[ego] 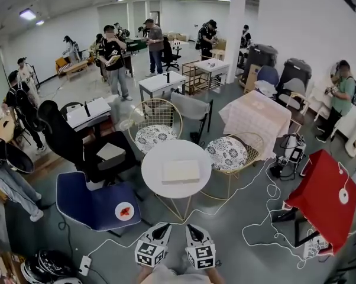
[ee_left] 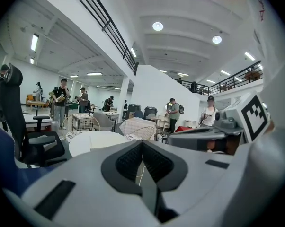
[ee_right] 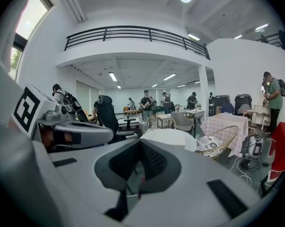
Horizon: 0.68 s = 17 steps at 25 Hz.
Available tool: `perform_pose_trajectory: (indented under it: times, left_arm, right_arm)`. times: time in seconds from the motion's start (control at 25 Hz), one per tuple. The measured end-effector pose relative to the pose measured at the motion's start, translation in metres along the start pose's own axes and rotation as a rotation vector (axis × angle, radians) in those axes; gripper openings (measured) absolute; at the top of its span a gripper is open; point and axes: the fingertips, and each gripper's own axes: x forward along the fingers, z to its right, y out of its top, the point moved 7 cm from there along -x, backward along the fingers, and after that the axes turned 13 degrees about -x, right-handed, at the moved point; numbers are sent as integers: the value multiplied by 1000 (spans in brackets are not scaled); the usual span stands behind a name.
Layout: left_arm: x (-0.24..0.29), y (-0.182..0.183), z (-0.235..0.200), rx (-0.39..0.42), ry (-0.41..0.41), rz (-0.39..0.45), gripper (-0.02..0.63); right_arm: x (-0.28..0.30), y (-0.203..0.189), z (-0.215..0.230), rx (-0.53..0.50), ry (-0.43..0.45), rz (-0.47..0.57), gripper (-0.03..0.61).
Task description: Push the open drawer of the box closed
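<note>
A flat white box (ego: 180,171) lies in the middle of a round white table (ego: 157,185); I cannot make out its drawer from here. My two grippers are held side by side low in the head view, well short of the table and pointing at it. The left gripper (ego: 164,226) has its jaws together with nothing between them, and its own view shows the tips meeting (ee_left: 141,142) with the table (ee_left: 97,141) beyond. The right gripper (ego: 188,227) is likewise shut and empty (ee_right: 140,142), with the table (ee_right: 168,138) ahead of it.
Two wire chairs with patterned cushions (ego: 154,136) (ego: 228,152) stand behind the table. A blue chair (ego: 95,203) holding a small plate is to its left. A red-covered table (ego: 326,197) and loose cables (ego: 267,218) are on the right. Several people stand further back.
</note>
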Motion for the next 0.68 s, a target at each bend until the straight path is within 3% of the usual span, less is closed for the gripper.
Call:
perform_pose_trajectory:
  times: [0.68]
  left_arm:
    - [-10, 2, 10, 17, 7, 22, 12]
  right_arm:
    - [-10, 10, -1, -33, -9, 18, 15]
